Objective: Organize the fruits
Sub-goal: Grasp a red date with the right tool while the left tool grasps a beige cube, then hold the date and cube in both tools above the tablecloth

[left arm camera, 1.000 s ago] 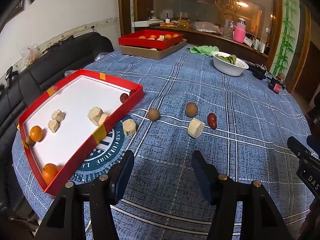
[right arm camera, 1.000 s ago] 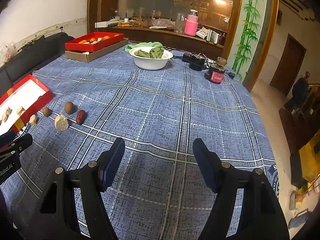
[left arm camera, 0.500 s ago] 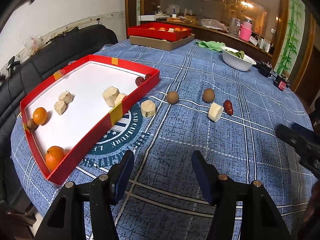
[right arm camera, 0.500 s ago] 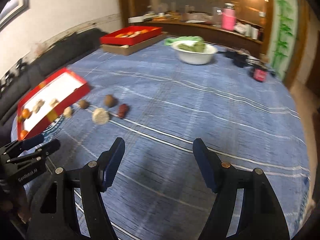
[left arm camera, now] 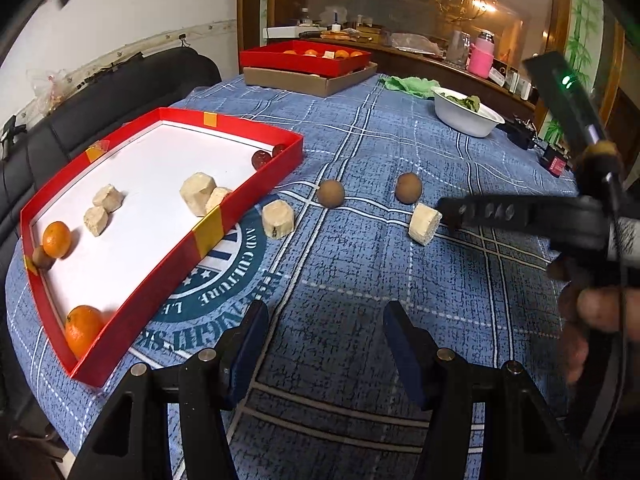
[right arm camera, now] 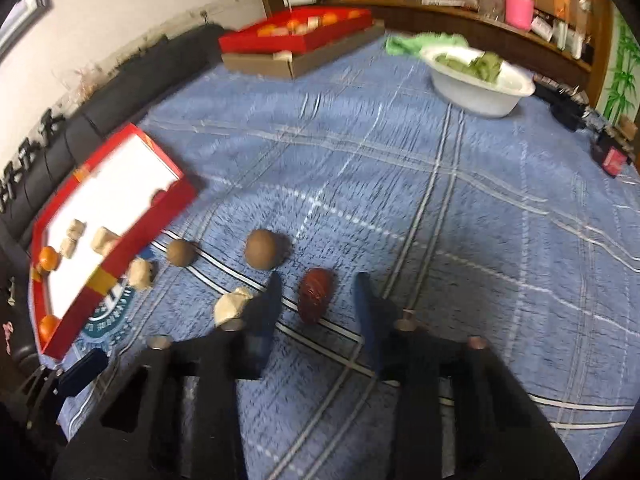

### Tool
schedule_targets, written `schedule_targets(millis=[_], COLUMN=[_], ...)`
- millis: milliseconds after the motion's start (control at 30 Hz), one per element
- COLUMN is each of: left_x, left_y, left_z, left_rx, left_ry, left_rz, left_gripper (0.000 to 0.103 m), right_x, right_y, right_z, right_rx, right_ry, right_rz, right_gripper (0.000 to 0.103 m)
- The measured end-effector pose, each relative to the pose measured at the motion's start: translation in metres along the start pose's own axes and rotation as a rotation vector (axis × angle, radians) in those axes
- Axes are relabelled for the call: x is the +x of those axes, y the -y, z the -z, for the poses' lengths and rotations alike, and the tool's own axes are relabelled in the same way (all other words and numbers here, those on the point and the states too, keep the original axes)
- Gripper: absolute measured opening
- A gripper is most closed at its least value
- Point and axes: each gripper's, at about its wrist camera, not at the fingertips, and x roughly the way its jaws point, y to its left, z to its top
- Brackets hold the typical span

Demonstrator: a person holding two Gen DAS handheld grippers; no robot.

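A red tray [left arm camera: 248, 196] with a white floor holds oranges, pale chunks and dark red fruits. On the blue cloth lie two brown round fruits [left arm camera: 330, 193] [left arm camera: 409, 188], two pale chunks [left arm camera: 277, 219] [left arm camera: 425, 224] and a dark red date [right arm camera: 316, 294]. My right gripper [right arm camera: 318, 294] is open, its fingers on either side of the date, low over the cloth. It also shows in the left wrist view [left arm camera: 452, 210] beside the right pale chunk. My left gripper [left arm camera: 322, 336] is open and empty above the cloth near the tray.
A second red tray [left arm camera: 304, 58] on a cardboard box stands at the far edge. A white bowl [left arm camera: 466, 114] of greens and a green cloth [left arm camera: 408, 84] are at the far right. A black sofa [left arm camera: 100, 92] runs along the left.
My right gripper has swung left and down to the loose fruits, and its fingers now flank the date. My left gripper has shifted only slightly.
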Motion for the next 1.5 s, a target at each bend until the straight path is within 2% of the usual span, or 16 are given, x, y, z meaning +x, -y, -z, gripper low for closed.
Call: schedule_targets(millis=[133,267,567,600,667,700,733,767,900,1267,1400,1500], left_x=[0.004,0.01,0.044,0.049,0.062,0.063,0.063,0.062,0.056,0.002,-0.008,-0.009], left_y=[0.002,0.014,0.059,0.063,0.068,0.069,0.073,0.074,0.069,0.044,0.039,0.038], left_z=[-0.006,-0.017,-0.053,-0.056,-0.058,-0.058,-0.057,-0.057,-0.054,-0.028,-0.02,-0.016], left_rx=[0.0,0.019,0.062,0.07,0.066,0.065,0.086,0.1,0.085,0.05,0.042,0.04], left_ry=[-0.008,-0.012,-0.039,-0.053,-0.09,-0.079,-0.057,-0.05,-0.055,0.032,0.044,0.03], left_rz=[0.007,0.021,0.007,-0.002,0.026,0.015,-0.019,-0.021,0.026,0.163,0.185,0.173], left_gripper=[0.058,0.058,0.058,0.058,0.058,0.05,0.025,0.022,0.017,0.016,0.016,0.016], right_x=[0.003,-0.009,-0.046,-0.048,-0.053,-0.054,-0.055,-0.056,-0.059,-0.065,-0.071,-0.075], right_y=[-0.003,0.01,0.05,0.052,0.055,0.054,0.055,0.055,0.053,0.031,0.026,0.022], right_z=[0.006,0.019,0.041,0.04,0.039,0.039,0.039,0.039,0.041,0.05,0.063,0.072], right_rx=[-0.021,0.01,0.114,0.122,0.13,0.131,0.131,0.13,0.122,0.047,0.037,0.031], right_ry=[-0.009,0.004,0.105,0.117,0.139,0.145,0.152,0.155,0.163,0.153,0.145,0.139], right_rz=[-0.006,-0.018,-0.049,-0.057,-0.077,-0.083,-0.087,-0.089,-0.106,-0.066,-0.054,-0.049], right_gripper=[0.015,0.015,0.015,0.015,0.015,0.015,0.015,0.015,0.015,0.015,0.015,0.015])
